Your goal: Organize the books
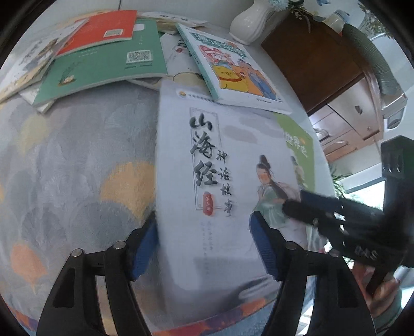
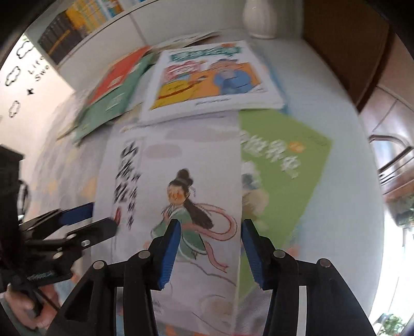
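Observation:
A white book with black brush lettering and a green-robed figure lies flat on the patterned tablecloth. My left gripper stands open over its near left part, one pad at the book's left edge and the other on the cover. My right gripper is open over the near right part, its right pad at the book's right edge. Each gripper shows in the other's view: right gripper, left gripper. A light green book lies partly under the white one.
A cartoon-cover book overlaps the white book's far end. A dark green book and an orange book lie stacked at far left. A white vase and brown cabinet stand behind. A bookshelf lines the wall.

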Tool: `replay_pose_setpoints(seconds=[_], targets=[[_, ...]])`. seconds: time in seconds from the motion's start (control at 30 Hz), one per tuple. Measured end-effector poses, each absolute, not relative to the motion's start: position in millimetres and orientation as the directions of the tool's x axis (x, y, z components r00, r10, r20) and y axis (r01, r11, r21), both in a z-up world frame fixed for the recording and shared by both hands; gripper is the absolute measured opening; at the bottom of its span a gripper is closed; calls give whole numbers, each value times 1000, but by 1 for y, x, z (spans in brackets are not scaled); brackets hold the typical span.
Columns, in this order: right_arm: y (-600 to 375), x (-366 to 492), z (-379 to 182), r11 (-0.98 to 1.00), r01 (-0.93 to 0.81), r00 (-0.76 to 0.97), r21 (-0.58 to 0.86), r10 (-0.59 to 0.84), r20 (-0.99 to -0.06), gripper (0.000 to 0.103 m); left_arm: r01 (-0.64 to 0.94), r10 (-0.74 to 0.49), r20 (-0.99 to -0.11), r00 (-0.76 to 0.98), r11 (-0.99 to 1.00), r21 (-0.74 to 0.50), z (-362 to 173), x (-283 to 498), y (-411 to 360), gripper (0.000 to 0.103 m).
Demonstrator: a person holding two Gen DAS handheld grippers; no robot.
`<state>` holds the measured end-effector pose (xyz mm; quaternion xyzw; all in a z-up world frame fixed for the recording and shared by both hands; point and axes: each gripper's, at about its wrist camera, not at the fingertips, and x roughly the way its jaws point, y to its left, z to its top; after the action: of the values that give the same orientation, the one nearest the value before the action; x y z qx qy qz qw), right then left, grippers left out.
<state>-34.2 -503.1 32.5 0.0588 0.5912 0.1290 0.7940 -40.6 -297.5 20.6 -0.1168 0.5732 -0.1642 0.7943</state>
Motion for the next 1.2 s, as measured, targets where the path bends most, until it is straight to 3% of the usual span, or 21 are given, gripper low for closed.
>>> replay_pose_setpoints(seconds=[0.07,0.57,0.63,0.7,0.77,0.83,0.93,0.97,1.07,1.2], targets=[[-496,-41,31,936,-137,242,325,349,-905,49,124,-397,-872,286,918,-378,22,-46,-288,69],[-484,-93,24,892,-112,206,439,453,-868,46,152,-392,-880,269,919,-363,25,-77,-277,67],[-481,-94,24,899,-111,223,425,439,-871,47,148,-511,-800,314,859,-491,43,-81,-264,62],[-481,-92,22,897,-101,234,430,441,-866,47,159,-683,-655,323,722,-674,62,-82,-248,57],[-490,-93,19,874,-72,237,480,482,-843,47,154,-760,-568,316,632,-760,65,-79,-239,55],[-497,-92,16,850,-39,242,525,517,-821,47,143,-738,-593,321,657,-741,59,-77,-239,45],[-501,-91,15,835,-23,246,549,537,-807,47,106,-649,-681,339,746,-658,41,-77,-246,42],[-503,-92,15,834,-22,246,551,539,-806,47,98,-641,-693,330,753,-650,36,-77,-247,32],[-504,-93,16,832,-21,249,554,541,-803,47,112,-600,-746,289,795,-596,22,-80,-268,21],[-499,-93,12,830,-16,256,558,543,-800,47,108,-585,-761,281,807,-580,19,-84,-283,11]])
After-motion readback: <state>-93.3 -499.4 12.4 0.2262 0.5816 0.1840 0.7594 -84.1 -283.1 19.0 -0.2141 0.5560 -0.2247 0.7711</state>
